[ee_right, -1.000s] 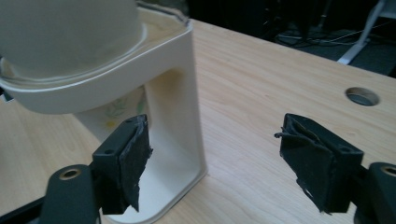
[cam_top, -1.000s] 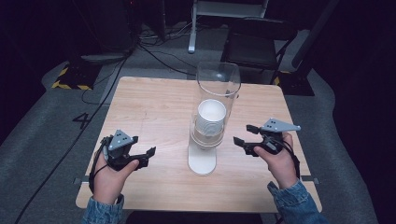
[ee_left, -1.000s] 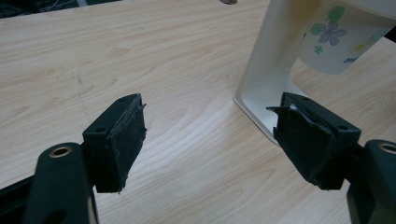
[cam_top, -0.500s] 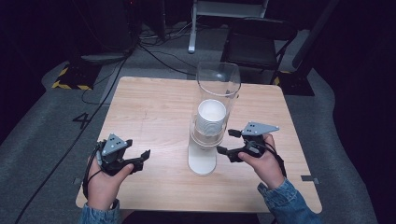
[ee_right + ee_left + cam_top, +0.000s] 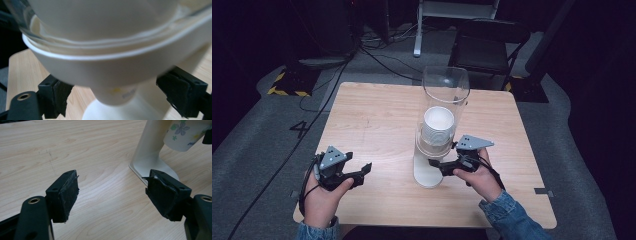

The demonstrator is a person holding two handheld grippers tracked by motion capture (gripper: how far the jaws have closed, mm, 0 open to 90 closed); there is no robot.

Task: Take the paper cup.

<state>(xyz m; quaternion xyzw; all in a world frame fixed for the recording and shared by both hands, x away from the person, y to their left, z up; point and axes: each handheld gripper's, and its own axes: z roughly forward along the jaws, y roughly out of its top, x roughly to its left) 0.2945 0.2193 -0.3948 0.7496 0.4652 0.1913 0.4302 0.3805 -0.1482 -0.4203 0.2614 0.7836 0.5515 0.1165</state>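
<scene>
Cup dispenser (image 5: 439, 132) upright mid-desk (image 5: 377, 115), clear tube on white base, stack of paper cups inside. Bottom cup (image 5: 115, 96) pokes out under the white collar; floral print visible from left tool view (image 5: 183, 133). Right tool (image 5: 439, 167) at dispenser's base, jaws spread wide, one pad (image 5: 56, 98) each side of bottom cup, not touching it, gripping nothing. Left tool (image 5: 364, 170) low over desk, well left of dispenser, jaws wide apart, empty, bare wood between pads (image 5: 66, 195).
</scene>
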